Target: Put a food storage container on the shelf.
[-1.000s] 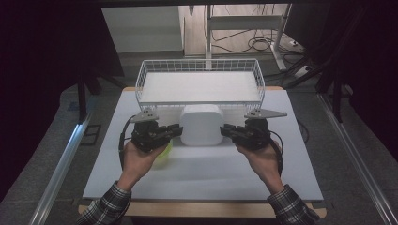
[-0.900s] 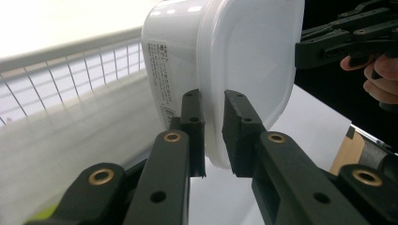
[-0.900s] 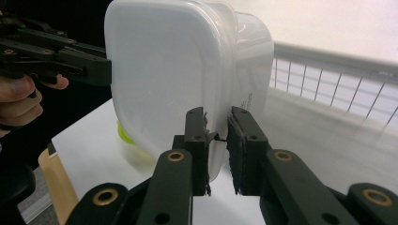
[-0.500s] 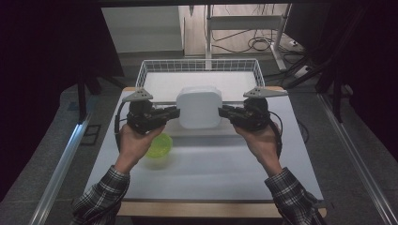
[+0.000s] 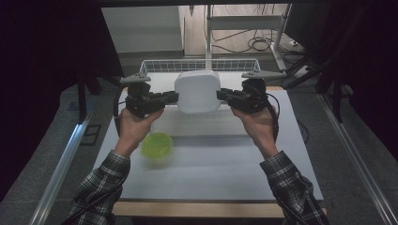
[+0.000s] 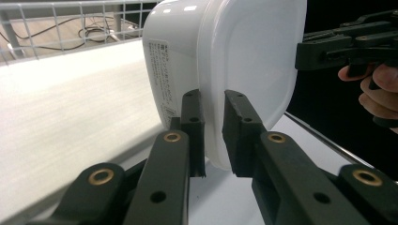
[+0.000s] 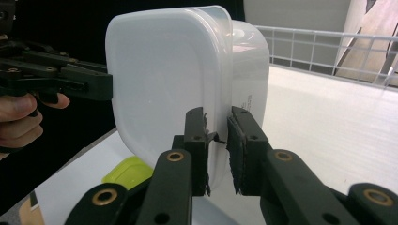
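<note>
High view: I am holding the white container (image 5: 197, 91) aloft between both grippers, left gripper (image 5: 170, 98) and right gripper (image 5: 224, 95) each pinching an opposite rim (jaws nearly closed), wire basket (image 5: 155, 66) lying just beyond, far side.

White container (image 5: 197, 91), yellow-green lid (image 5: 157, 145), plaid sleeves (image 5: 292, 183)

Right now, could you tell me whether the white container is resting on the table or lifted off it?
Lifted. The white container hangs above the table, pinched at its rim by the left hand-held gripper and the right hand-held gripper.
</note>
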Demonstrator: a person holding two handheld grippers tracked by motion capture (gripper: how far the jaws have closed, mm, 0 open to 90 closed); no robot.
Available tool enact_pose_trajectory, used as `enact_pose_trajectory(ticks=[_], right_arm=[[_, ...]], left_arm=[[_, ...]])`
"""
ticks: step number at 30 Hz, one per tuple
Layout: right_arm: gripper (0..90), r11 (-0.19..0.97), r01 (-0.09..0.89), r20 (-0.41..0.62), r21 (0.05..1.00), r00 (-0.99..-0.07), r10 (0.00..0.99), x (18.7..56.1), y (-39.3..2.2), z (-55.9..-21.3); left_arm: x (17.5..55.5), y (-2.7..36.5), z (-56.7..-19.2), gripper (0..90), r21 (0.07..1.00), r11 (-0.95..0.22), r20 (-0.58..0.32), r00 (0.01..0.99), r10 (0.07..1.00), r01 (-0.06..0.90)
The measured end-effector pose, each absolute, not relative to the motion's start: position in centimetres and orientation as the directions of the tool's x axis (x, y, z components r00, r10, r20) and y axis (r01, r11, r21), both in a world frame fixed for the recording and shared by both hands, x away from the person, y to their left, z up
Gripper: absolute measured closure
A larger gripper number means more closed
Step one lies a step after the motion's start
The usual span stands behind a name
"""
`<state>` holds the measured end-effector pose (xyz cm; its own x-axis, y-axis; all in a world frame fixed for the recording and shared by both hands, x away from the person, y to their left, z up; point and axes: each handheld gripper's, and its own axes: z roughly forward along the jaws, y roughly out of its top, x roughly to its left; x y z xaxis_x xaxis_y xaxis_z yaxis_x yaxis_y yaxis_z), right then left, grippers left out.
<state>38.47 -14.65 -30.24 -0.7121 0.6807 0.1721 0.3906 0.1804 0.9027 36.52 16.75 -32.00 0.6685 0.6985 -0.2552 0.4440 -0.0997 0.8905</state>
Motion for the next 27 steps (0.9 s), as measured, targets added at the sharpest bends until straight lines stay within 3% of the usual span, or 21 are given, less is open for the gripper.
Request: enact_pose_trajectory(ticks=[22,27], right_arm=[[76.3,0.148,0.445,0.216,0.883,-0.667,0.713,42.7,-14.2,-30.5],[73.0,0.142,0.458,0.232,0.878,-0.665,0.71,43.2,-14.2,-30.6]], left_arm=[[40.2,16.4,-31.9,78.1,0.89,-0.072,-0.268,0.642,0.718,0.451],[40.6,16.2,-32.0,73.1,0.898,-0.072,-0.252,0.642,0.724,0.433]])
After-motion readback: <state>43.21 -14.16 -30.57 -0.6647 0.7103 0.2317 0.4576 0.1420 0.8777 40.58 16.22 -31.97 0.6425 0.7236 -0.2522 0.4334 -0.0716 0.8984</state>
